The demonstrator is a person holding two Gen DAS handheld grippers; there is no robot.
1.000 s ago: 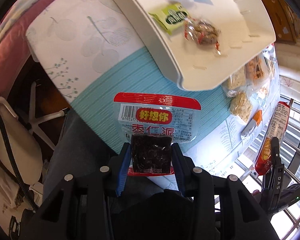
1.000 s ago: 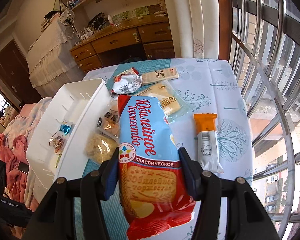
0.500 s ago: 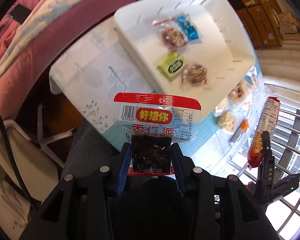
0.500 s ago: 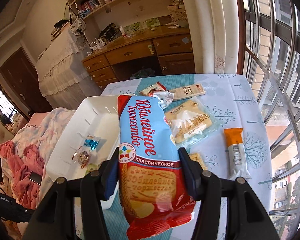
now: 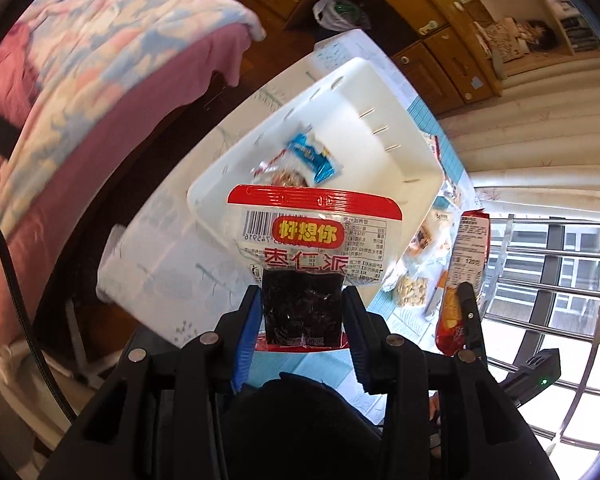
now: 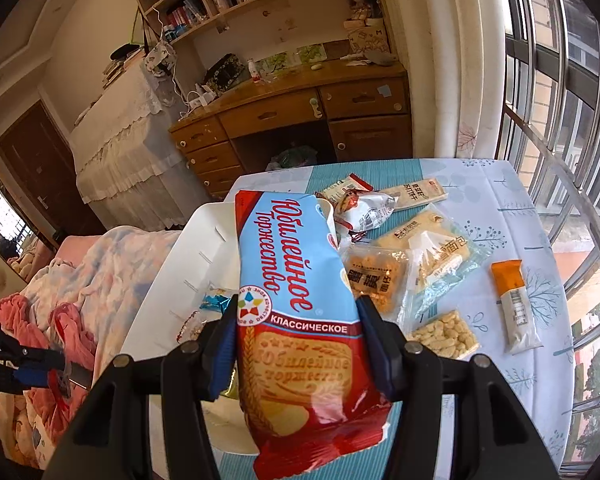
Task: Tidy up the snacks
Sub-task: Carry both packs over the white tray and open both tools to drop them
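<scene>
The left gripper (image 5: 303, 316) is clamping its jaws on the dark lower end of a date pack (image 5: 314, 240), hanging above the white bin (image 5: 388, 92). The pack looks light, crinkly and slippery, so gripping the firm filled part suits it. The right gripper (image 6: 296, 344) is clamping a biscuit pack (image 6: 296, 280), probably brittle inside. Other snacks are lying on the clothed table (image 6: 500, 184), beside a bed (image 5: 100, 52).
</scene>
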